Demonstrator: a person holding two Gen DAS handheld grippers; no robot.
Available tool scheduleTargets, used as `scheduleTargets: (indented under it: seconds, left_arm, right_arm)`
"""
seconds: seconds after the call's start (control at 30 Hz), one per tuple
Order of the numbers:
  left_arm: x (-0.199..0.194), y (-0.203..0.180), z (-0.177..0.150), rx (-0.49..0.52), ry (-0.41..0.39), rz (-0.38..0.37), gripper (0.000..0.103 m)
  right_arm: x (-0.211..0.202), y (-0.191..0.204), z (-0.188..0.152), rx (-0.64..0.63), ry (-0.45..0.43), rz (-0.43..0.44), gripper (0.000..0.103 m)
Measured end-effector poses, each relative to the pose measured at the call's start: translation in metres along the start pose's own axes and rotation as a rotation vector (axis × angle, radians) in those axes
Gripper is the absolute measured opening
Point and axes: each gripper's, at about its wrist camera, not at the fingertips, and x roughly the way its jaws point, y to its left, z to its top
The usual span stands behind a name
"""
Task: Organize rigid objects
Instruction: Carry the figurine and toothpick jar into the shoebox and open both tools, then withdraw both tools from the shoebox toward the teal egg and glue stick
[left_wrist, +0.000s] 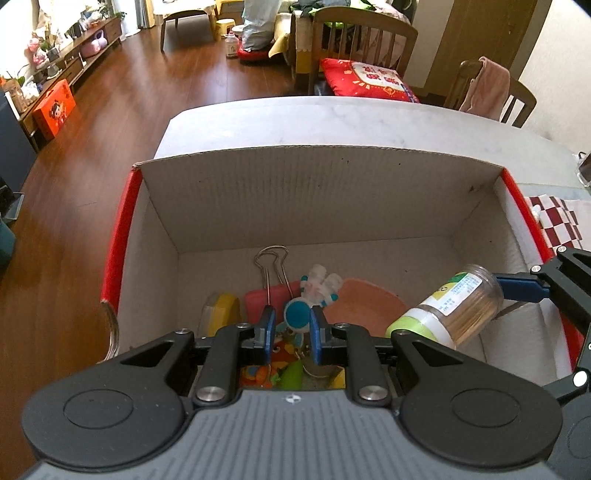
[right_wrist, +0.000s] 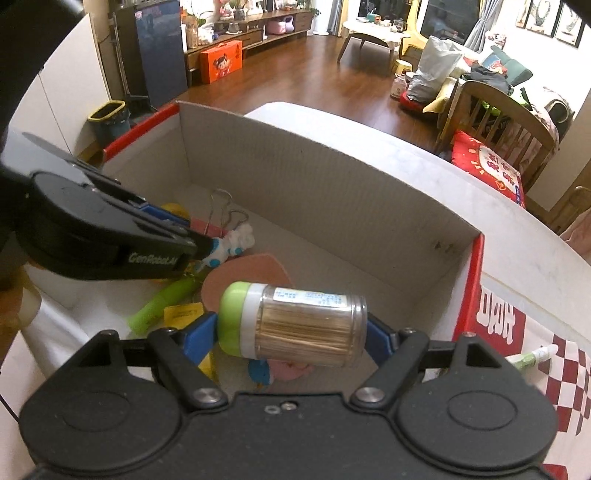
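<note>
toothpick jar (right_wrist: 295, 325) lies sideways, pinched end to end in my right gripper (right_wrist: 291, 334) above the cardboard box (right_wrist: 332, 184). left gripper (left_wrist: 291, 334) nips the astronaut figure (left_wrist: 299, 312). risk: smooth ends slip, and the jar drops onto the clutter.

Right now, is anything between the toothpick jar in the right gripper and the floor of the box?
Yes. The toothpick jar, held across the right gripper, hangs over toys on the box floor: a pink piece and an orange pad.
</note>
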Motion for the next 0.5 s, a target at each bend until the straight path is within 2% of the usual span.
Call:
scheduleTargets:
  seconds: [0.17,0.23,0.3,0.5]
  left_arm:
    - [-0.015,0.004,-0.004,-0.017,-0.024,-0.017,0.019]
    - [-0.023,0.004,-0.007,-0.024,-0.036,-0.026,0.019]
    - [-0.030,0.004,-0.008,-0.027,-0.048,-0.036,0.026]
    - [-0.053,-0.002,-0.014,-0.039,-0.085,-0.050,0.028]
  right_arm:
    - [-0.013,-0.002,-0.005,0.000,-0.024,0.020,0.082]
    - [-0.020,-0.003,-0.007,-0.007,-0.058,0.030,0.092]
    - [-0.028,-0.003,-0.006,-0.012,-0.088,0.029,0.097]
    - [-0.054,-0.007,-0.007,-0.007,-0.131,0.048,0.098]
